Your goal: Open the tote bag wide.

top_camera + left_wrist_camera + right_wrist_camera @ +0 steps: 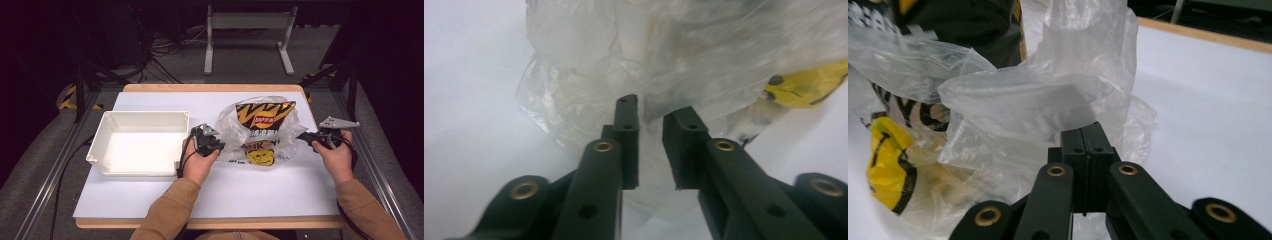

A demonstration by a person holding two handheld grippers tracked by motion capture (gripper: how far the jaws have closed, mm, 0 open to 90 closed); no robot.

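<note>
A clear plastic bag point(231, 126) lies right of the table's middle. Inside it stands a black-and-yellow snack packet point(263, 117). A yellow smiley print point(261, 156) shows at the bag's near side. My left gripper point(216, 145) is at the bag's left edge. In the left gripper view its jaws point(651, 112) stand a little apart, with the bag's film point(589, 60) at their tips. My right gripper point(304, 136) is at the bag's right edge. In the right gripper view the right gripper point(1087, 131) is shut on a fold of the bag point(1023, 95), and the packet point(983, 25) lies beyond it.
An empty white tray point(145, 114) sits on the left half of the white table point(200, 195), close to my left hand. Metal rails run along both sides of the table, and a stand and cables lie on the floor beyond its far edge.
</note>
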